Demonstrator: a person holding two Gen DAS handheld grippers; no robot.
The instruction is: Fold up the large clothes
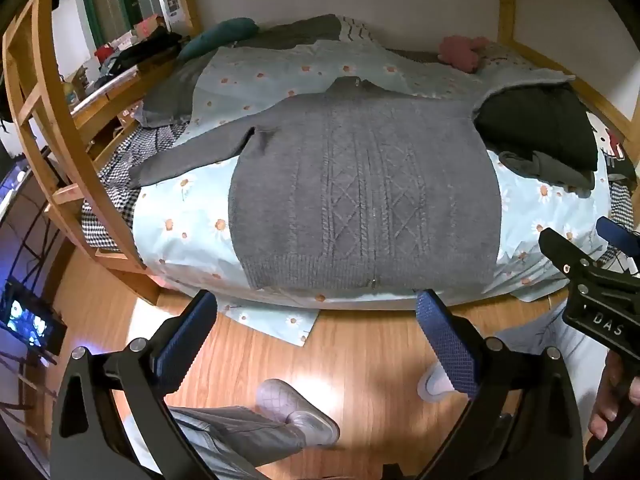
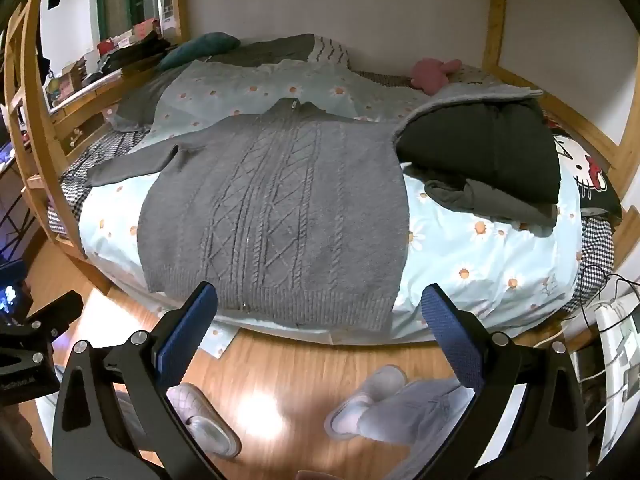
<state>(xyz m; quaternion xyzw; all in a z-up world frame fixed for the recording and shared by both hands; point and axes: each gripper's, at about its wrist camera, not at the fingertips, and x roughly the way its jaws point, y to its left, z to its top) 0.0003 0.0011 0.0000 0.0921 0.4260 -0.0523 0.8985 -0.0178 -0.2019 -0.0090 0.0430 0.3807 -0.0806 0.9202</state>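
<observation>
A grey cable-knit zip sweater [image 1: 360, 184] lies flat on the bed, front up, hem toward me, left sleeve stretched out to the left; it also shows in the right wrist view [image 2: 276, 216]. Its right sleeve is hidden under a pile of dark clothes [image 1: 536, 132]. My left gripper [image 1: 316, 308] is open and empty, held above the floor just short of the hem. My right gripper [image 2: 318, 300] is open and empty, also just in front of the hem. The right gripper shows at the right edge of the left wrist view [image 1: 580, 264].
The bed has a light blue daisy-print cover [image 1: 180, 216] inside a wooden bunk frame [image 1: 52, 120]. A pink plush toy [image 1: 460, 52] and a Hello Kitty pillow [image 2: 580, 172] lie at the back right. My slippered feet [image 2: 360, 400] stand on the wood floor. Cables hang at right [image 2: 600, 292].
</observation>
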